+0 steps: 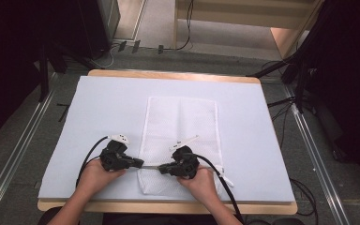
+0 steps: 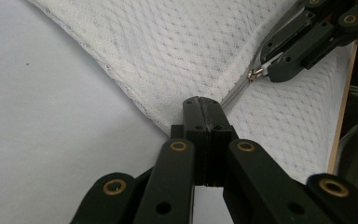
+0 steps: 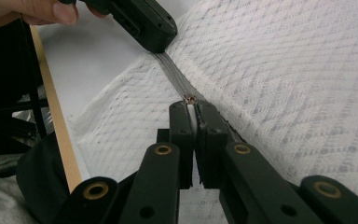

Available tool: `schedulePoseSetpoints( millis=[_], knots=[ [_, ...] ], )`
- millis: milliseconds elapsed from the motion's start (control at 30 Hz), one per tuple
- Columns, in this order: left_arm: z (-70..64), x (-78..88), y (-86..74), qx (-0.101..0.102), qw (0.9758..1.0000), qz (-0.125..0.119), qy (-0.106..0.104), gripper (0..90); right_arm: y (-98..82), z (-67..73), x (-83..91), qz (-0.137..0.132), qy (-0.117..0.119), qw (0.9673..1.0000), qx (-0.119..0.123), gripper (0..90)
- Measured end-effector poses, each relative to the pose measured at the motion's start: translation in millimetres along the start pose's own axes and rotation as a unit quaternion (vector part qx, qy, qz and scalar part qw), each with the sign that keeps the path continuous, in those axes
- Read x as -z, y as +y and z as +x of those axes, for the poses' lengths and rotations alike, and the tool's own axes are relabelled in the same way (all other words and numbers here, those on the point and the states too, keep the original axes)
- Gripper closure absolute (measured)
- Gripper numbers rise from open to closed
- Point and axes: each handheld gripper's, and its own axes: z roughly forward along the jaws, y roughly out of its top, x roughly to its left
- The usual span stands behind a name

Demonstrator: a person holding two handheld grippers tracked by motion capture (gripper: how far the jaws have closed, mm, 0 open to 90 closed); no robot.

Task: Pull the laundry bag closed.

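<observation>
White mesh fills the middle of the high view: a zippered mesh laundry bag [image 1: 179, 140] lies flat on the pale mat [image 1: 98, 117], its near end close to the table's near edge [image 1: 168, 206]. The left gripper [image 1: 140, 164] and right gripper [image 1: 161, 168] point at each other along the bag's zipper [image 1: 151, 165], close together.

From the left gripper view, the left gripper [image 2: 204, 103] is clamped shut on the bag's edge at the zipper end [image 2: 235, 95], and beyond it the right gripper [image 2: 263, 73] pinches the metal zipper pull [image 2: 253, 73].

From the right gripper view, the right gripper [image 3: 192, 106] is closed on the white pull tab [image 3: 192, 112], slider [image 3: 189, 99] just ahead, zipper tape [image 3: 168, 67] running to the left gripper [image 3: 156, 44].

To run the zipper well, I judge the left hand should hold firm as an anchor, keeping the tape taut, while the right draws the pull straight along the track, low and level. Pulling upward or sideways could snag mesh in the slider or slip the tab free.
</observation>
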Motion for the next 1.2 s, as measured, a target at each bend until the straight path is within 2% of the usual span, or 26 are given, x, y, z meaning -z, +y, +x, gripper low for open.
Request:
schedulePoseSetpoints(
  millis=[567, 733, 967, 1200],
  knots=[
    [0.0, 0.1, -0.1, 0.002, 1.0000, 0.000, 0.000, 90.0, -7.3, -8.3, 10.9, -0.001, -0.005, 0.9999, -0.014, 88.3],
    [0.3, 0.1, -0.2, 0.002, 1.0000, 0.000, -0.001, 90.0, -8.2, -8.8, 11.2, -0.001, -0.007, 1.0000, -0.006, 88.2],
    [-0.1, 0.0, -0.2, 0.001, 1.0000, -0.001, 0.000, 90.0, -11.9, -11.6, 15.5, -0.004, -0.006, 0.9999, -0.015, 88.2],
    [0.0, 0.1, -0.3, 0.001, 1.0000, -0.001, -0.001, 90.0, -12.4, -11.3, 16.8, -0.004, -0.007, 0.9999, -0.011, 88.2]
  ],
)
